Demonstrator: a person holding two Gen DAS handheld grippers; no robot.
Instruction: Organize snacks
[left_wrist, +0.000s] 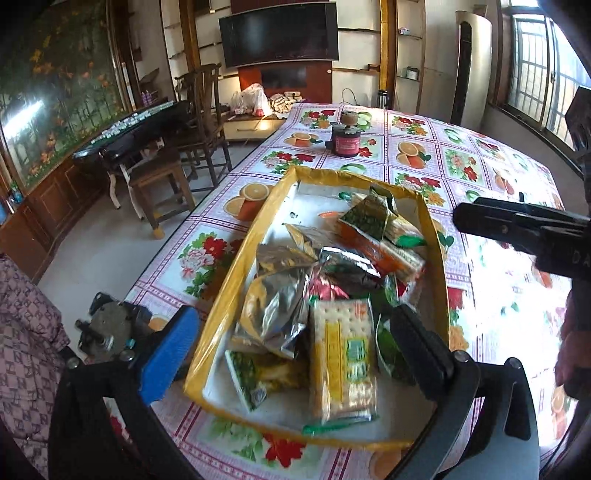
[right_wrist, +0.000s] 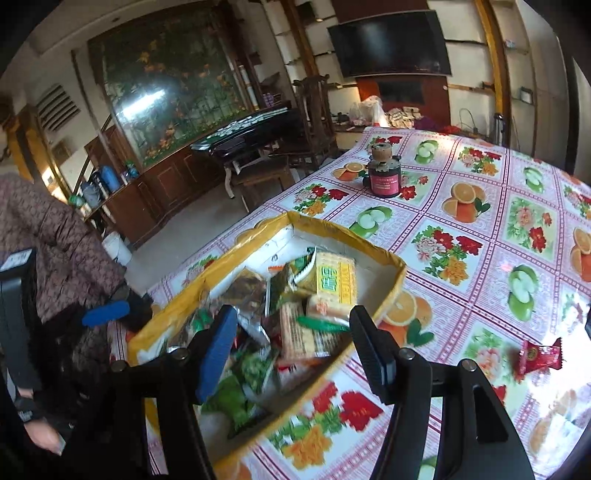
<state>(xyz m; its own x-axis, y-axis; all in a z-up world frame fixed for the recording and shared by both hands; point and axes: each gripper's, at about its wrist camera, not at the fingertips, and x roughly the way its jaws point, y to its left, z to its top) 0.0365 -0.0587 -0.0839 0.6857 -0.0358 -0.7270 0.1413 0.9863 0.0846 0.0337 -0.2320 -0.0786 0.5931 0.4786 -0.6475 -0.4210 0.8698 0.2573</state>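
A white foam box with yellow-taped rim (left_wrist: 221, 314) stands on the flowered tablecloth and holds several snack packs: a yellow cracker pack (left_wrist: 343, 354), silver foil packets (left_wrist: 273, 310) and an orange-green pack (left_wrist: 384, 243). My left gripper (left_wrist: 295, 354) hovers over the box's near end, open wide, with nothing pressed between its blue and black fingers. My right gripper (right_wrist: 295, 350) is open above the same box (right_wrist: 391, 273), over the mixed packs, and holds nothing. A red wrapped candy (right_wrist: 539, 356) lies on the cloth to the right of the box.
A dark jar with a pink label (left_wrist: 345, 138) stands further back on the table (left_wrist: 461, 162). Wooden chairs (left_wrist: 199, 122) and a stool stand by the table's left edge. A person's patterned sleeve (left_wrist: 22, 332) is at the near left.
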